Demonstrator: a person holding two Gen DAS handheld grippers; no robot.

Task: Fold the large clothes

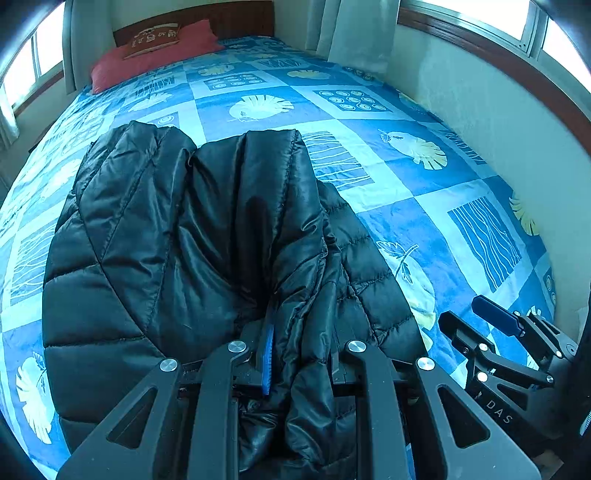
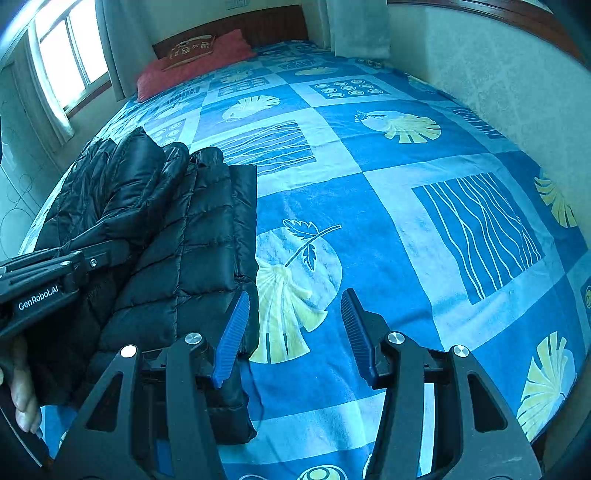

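A wide bed (image 1: 424,184) covered by a blue patchwork sheet printed with pale leaves, shells and wavy lines fills both views, its far end against a dark wooden headboard (image 1: 236,18), with a plain light wall along one side and grey curtains (image 1: 354,33) hanging beside the windows. On the sheet lies a black quilted puffer jacket (image 1: 166,240), shiny and stitched in panels, partly folded over on itself into a bulky heap toward the near side of the bed, away from the wall; in the right wrist view it sits at the left with bare sheet beside it. At the head of the bed rests a red pillow (image 1: 147,59) with a small brown printed cushion (image 1: 155,38) on top of it. The left tool (image 1: 299,354) is nearly closed, its blue-padded fingers pinching a bunched fold of the jacket at the garment's near edge. The right tool (image 2: 291,332) stands about half open with nothing between its ribbed blue pads (image 2: 232,336), held above the sheet just beside the jacket's edge. A few fingers of the person's hand (image 2: 22,395) show at the lower left of the right wrist view.
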